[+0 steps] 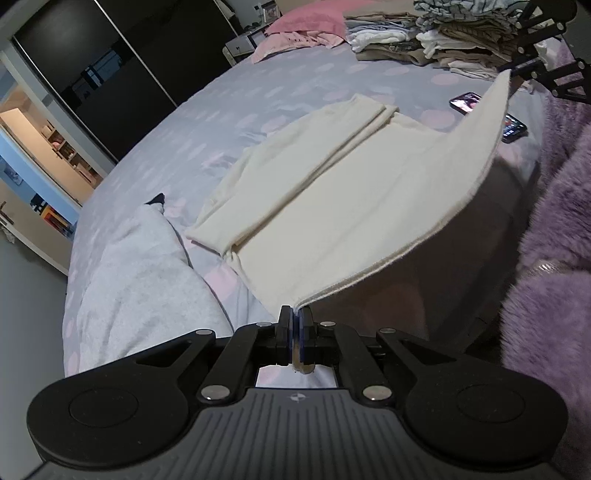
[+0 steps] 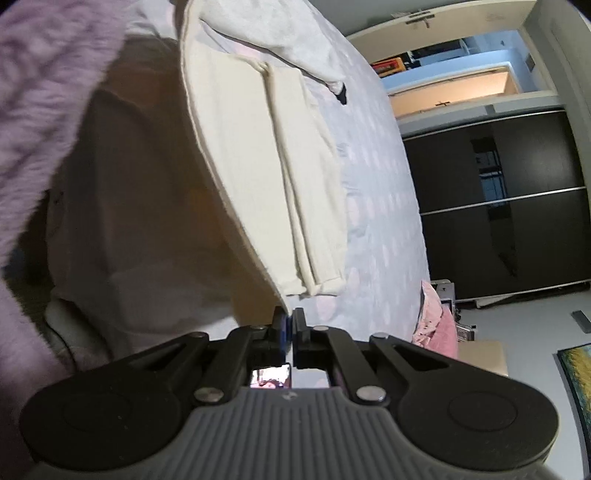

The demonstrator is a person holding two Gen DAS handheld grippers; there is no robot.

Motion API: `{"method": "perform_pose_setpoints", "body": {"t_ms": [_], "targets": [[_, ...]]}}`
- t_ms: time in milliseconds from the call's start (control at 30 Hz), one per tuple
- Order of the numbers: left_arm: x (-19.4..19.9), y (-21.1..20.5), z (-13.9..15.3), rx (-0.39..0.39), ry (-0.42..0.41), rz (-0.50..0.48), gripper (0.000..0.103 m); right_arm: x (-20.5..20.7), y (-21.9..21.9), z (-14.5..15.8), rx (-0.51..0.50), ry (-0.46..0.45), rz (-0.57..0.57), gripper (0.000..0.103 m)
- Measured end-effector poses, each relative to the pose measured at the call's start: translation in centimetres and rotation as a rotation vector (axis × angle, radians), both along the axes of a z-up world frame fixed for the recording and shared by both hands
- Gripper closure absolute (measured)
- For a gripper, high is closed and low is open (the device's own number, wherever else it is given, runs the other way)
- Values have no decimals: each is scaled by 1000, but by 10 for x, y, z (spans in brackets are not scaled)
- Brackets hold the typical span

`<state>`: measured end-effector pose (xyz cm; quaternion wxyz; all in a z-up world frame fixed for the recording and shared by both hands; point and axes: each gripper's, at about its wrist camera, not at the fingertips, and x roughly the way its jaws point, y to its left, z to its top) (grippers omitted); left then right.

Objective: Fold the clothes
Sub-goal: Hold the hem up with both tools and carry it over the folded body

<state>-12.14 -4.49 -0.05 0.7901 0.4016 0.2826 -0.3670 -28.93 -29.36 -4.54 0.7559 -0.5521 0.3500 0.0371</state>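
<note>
A cream garment (image 1: 332, 192) lies on the bed, its sleeves folded along its length. Its near hem is lifted off the bed and stretched between both grippers. My left gripper (image 1: 295, 314) is shut on one hem corner. The right gripper (image 1: 517, 70) shows at the top right of the left wrist view, pinching the other corner. In the right wrist view my right gripper (image 2: 289, 317) is shut on the cream garment (image 2: 258, 155), which hangs away from it towards the far end of the bed.
The bed has a lilac sheet (image 1: 280, 81) with pale pink dots. A stack of folded clothes (image 1: 443, 40) and a pink pillow (image 1: 306, 18) lie at its far side, two phones (image 1: 465, 101) near the garment. A grey garment (image 1: 140, 266) lies left. A purple fluffy sleeve (image 1: 554, 229) is right.
</note>
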Motion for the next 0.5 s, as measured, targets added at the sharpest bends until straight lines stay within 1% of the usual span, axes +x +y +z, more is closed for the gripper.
{"method": "perform_pose_setpoints", "body": {"t_ms": [133, 233, 400, 500], "targets": [[11, -5, 7, -16, -36, 7, 102, 9, -3, -1, -14, -5, 6, 100], [20, -11, 14, -27, -68, 1, 102, 16, -7, 1, -28, -33, -6, 100], [43, -22, 26, -60, -112, 0, 102, 52, -16, 7, -43, -104, -22, 100], [60, -31, 33, -79, -144, -8, 102, 79, -23, 15, -23, -145, -42, 100]]}}
